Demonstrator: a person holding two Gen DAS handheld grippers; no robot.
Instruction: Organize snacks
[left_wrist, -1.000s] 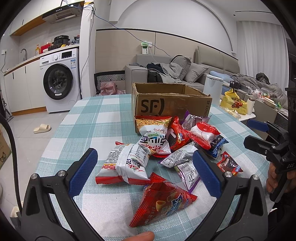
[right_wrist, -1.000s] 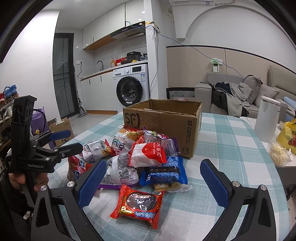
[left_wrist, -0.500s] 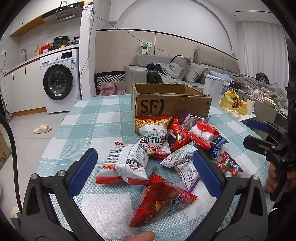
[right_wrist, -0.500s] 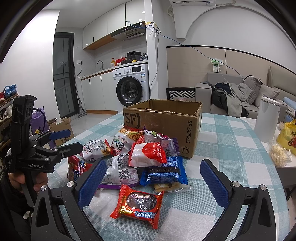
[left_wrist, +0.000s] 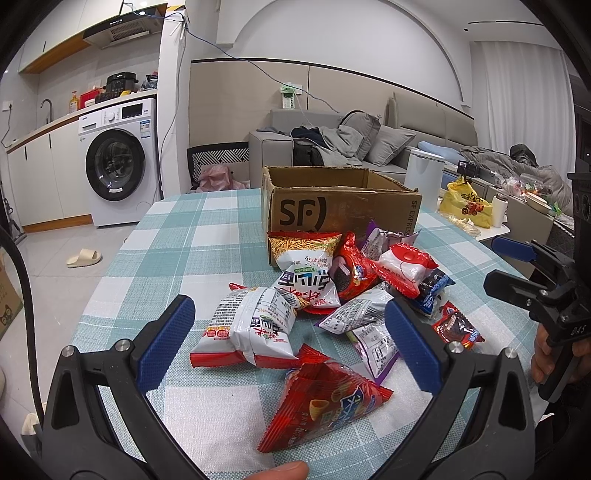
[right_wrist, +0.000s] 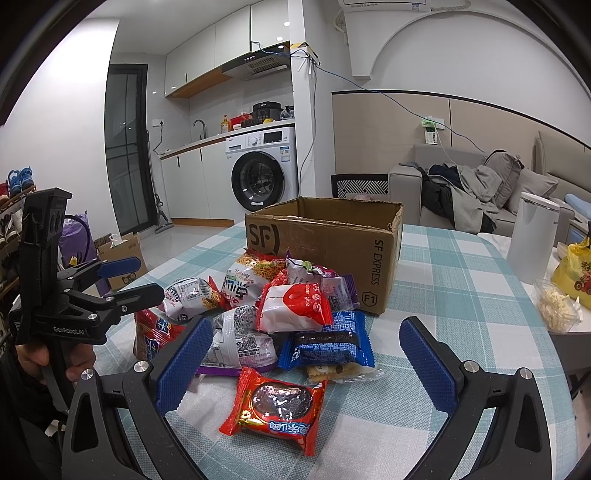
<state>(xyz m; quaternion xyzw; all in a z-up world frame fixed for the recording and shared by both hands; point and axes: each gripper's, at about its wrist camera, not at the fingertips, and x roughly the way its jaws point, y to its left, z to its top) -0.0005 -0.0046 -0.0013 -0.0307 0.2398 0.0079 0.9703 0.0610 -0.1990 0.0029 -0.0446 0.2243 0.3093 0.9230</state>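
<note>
A pile of several snack packets lies on the checked tablecloth in front of an open cardboard SF box, which also shows in the right wrist view. My left gripper is open and empty, above a red triangular chip bag and a white noodle bag. My right gripper is open and empty, above a red cookie packet and near a blue packet. Each gripper shows in the other's view, the right one and the left one.
A white bin and a yellow bag stand beyond the table's right edge. A washing machine and a sofa are behind the table. A cardboard box sits on the floor to the left.
</note>
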